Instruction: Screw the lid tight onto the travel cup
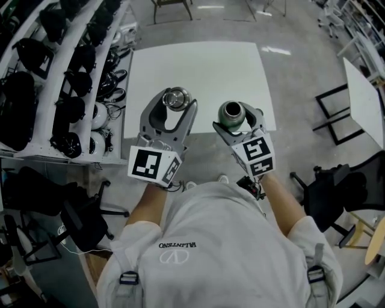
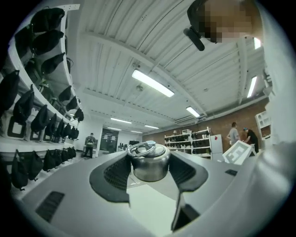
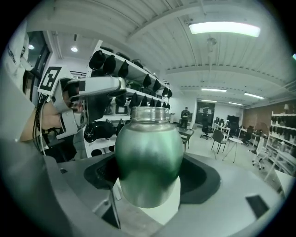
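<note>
The left hand-held gripper [image 1: 174, 103] is clamping the steel lid [image 2: 148, 163] between its pads, ring upward, over the near edge of the white desk [image 1: 198, 63]. Just right of it, the right hand-held gripper [image 1: 233, 118] is gripping the green cup [image 3: 148, 157] upright, apart from the lid.

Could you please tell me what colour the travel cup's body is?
The travel cup is metallic green; clearest in the right gripper view.

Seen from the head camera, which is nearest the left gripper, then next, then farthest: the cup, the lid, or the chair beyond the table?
1. Lid, between the left gripper's jaws.
2. Cup, just to its right.
3. Chair, past the table's far edge.
</note>
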`<state>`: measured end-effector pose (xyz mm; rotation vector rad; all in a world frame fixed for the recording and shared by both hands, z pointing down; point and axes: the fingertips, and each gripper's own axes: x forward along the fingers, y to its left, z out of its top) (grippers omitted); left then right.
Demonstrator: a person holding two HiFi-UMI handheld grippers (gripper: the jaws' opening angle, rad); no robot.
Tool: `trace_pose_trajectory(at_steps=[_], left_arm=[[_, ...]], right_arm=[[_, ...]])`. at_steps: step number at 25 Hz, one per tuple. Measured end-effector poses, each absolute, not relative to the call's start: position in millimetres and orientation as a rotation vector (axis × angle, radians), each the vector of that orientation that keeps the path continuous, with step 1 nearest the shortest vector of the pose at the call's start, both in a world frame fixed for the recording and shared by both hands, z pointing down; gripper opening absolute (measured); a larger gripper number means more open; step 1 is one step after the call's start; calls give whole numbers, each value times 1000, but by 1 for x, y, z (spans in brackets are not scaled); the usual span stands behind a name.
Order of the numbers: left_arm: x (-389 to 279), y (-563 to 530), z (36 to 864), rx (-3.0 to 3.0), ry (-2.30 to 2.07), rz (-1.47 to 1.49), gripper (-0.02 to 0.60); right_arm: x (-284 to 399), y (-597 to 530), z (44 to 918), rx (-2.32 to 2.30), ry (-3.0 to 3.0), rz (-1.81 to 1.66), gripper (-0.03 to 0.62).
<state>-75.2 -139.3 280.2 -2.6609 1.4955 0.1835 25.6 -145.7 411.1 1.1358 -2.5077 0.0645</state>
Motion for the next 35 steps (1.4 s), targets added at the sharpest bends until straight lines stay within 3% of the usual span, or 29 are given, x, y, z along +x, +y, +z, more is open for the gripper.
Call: trace_pose_trajectory(at_steps=[15, 35], left_arm=[[6, -124, 305, -2879, 1160, 5, 258], [11, -127, 341, -2933, 1114, -144, 264]], right_arm=[[-13, -129, 420, 1011, -2531, 58, 385], [-21, -131, 424, 992, -2551, 99, 385]])
